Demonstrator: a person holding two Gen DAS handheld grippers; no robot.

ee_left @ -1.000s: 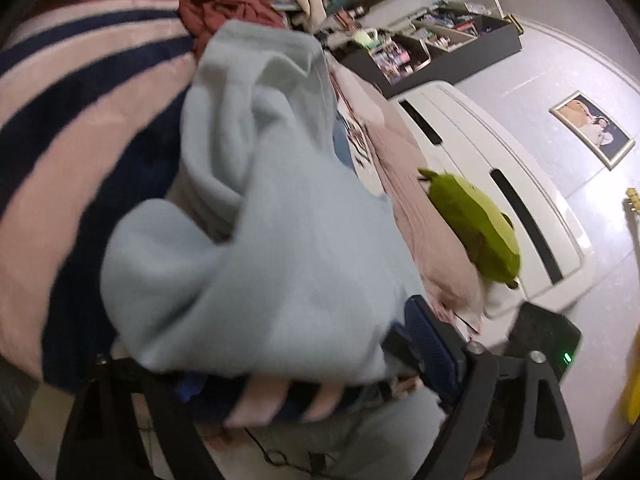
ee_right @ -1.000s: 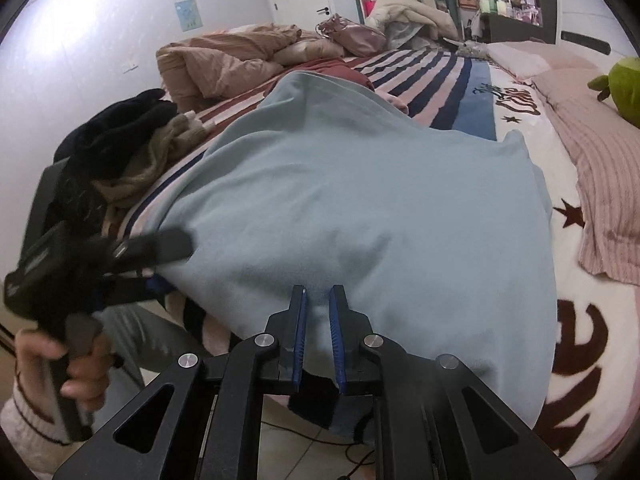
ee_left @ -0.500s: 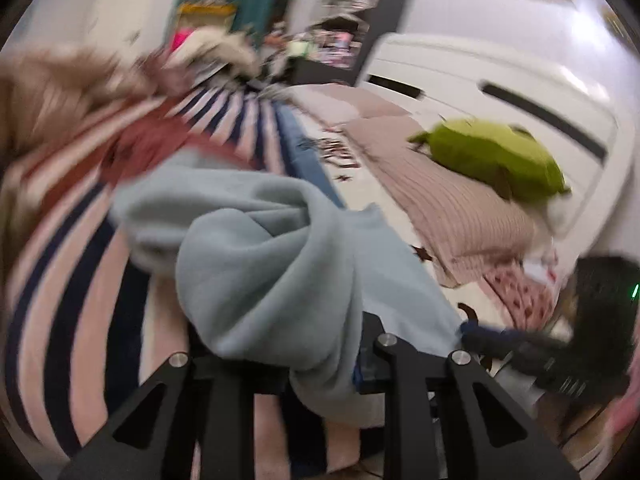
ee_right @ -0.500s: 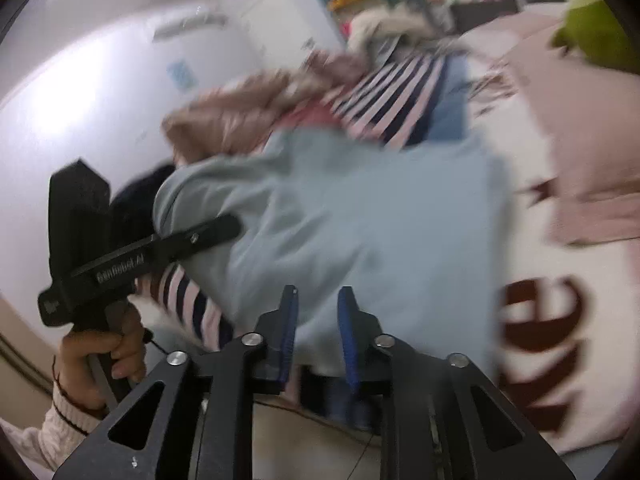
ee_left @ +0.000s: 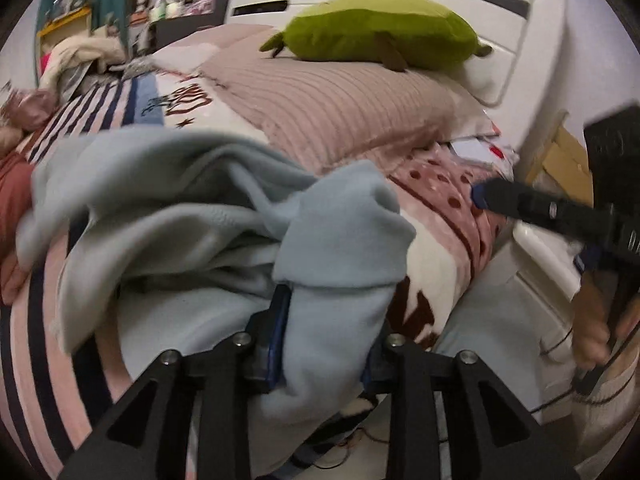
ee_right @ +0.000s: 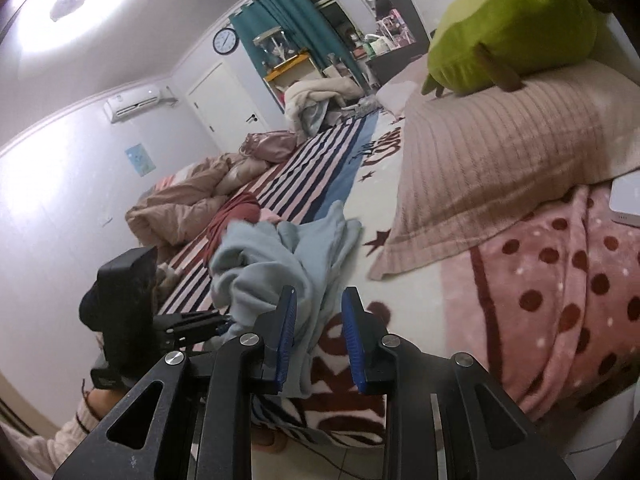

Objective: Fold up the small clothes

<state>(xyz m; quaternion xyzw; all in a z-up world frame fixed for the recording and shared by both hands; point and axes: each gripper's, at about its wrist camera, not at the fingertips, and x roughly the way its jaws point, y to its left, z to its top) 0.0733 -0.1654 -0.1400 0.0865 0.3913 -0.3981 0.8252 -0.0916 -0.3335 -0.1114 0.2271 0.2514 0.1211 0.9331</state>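
A light blue garment (ee_left: 192, 216) lies bunched on the striped bed cover, near the bed's front edge. My left gripper (ee_left: 324, 320) is shut on a thick fold of it, which drapes over the fingers and hides the tips. In the right wrist view the same garment (ee_right: 280, 256) is a crumpled heap, with my left gripper (ee_right: 224, 322) at its near side. My right gripper (ee_right: 318, 332) is open and empty, its blue pads just right of the heap. It also shows in the left wrist view (ee_left: 480, 196), off to the right.
A ribbed pink pillow (ee_right: 500, 160) with a green plush toy (ee_right: 516, 24) lies to the right. A pink dotted blanket (ee_right: 560, 272) covers the near right corner. A dark red garment (ee_right: 236, 216) and a beige duvet (ee_right: 184, 208) lie behind the heap.
My right gripper has let go of the blue garment, opened and swung right. My left gripper carried its fold across, and the spread garment has collapsed into a heap.
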